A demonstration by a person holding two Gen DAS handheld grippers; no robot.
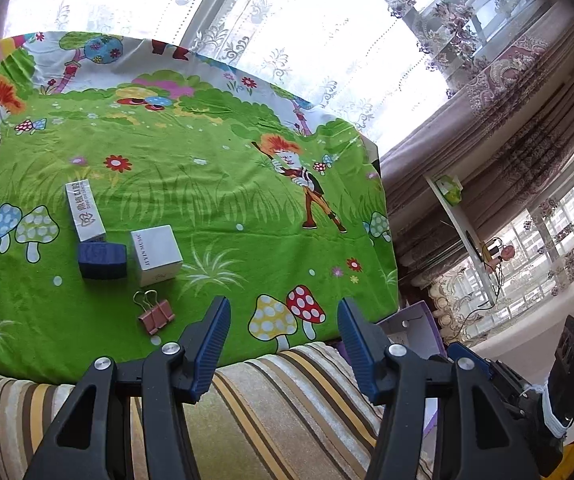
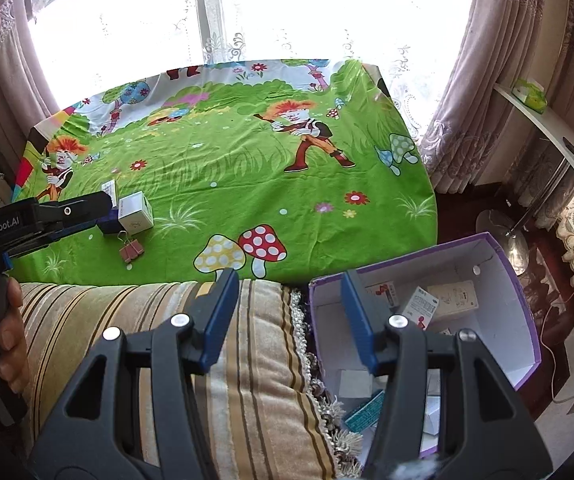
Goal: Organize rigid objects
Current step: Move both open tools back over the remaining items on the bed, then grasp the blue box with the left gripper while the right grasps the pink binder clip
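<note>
Boxes and a clip, four things in all, sit clustered near the front left corner of the surface: one long white carton lying with its long axis running front to back, one dark blue box touching its near end, one white cube box just beside, one pink binder clip nearest the front edge. Left tool is nearer, the cluster ahead to its left; both it and right tool, by the one purple bin, gape empty.

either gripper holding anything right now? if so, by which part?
Nothing held. Left gripper and right gripper both stand open and empty.
</note>
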